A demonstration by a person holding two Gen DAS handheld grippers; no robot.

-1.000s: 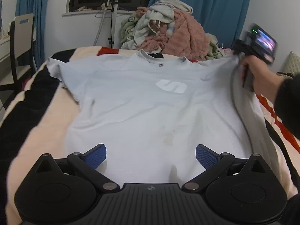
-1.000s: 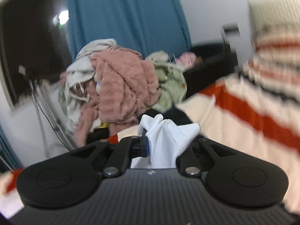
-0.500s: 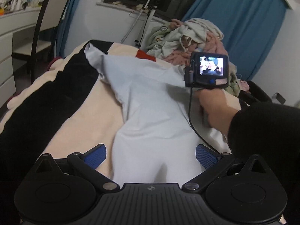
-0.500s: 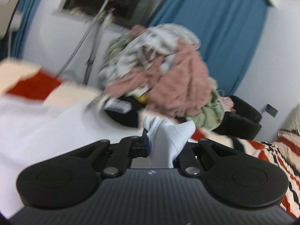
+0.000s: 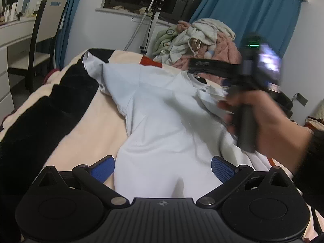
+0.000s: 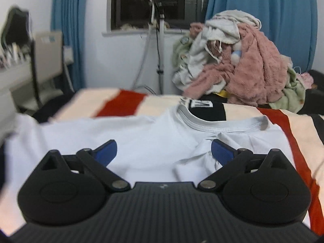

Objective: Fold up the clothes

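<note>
The shirt [image 5: 162,121] is light and limp; it is best gripped at the hem or the free sleeve [image 5: 91,68]. The left gripper [image 5: 163,167] and right gripper [image 6: 164,150] both stand apart, holding nothing

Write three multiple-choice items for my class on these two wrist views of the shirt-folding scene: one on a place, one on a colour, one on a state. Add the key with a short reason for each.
1. Where is the heap of unfolded clothes?
A. Beyond the far edge of the bed, below the window
B. On the chair
C. On the T-shirt

2. What colour are the pads on the fingers?
A. Red
B. Blue
C. Green

3. What state is the right gripper in?
A. Shut on the sleeve
B. Shut on the collar
C. Open, holding nothing

Key:
1 A: the heap rises behind the T-shirt collar, under the dark window.
2 B: both pads show blue in each wrist view.
3 C: the fingers stand spread, with cloth lying free between them.
</note>
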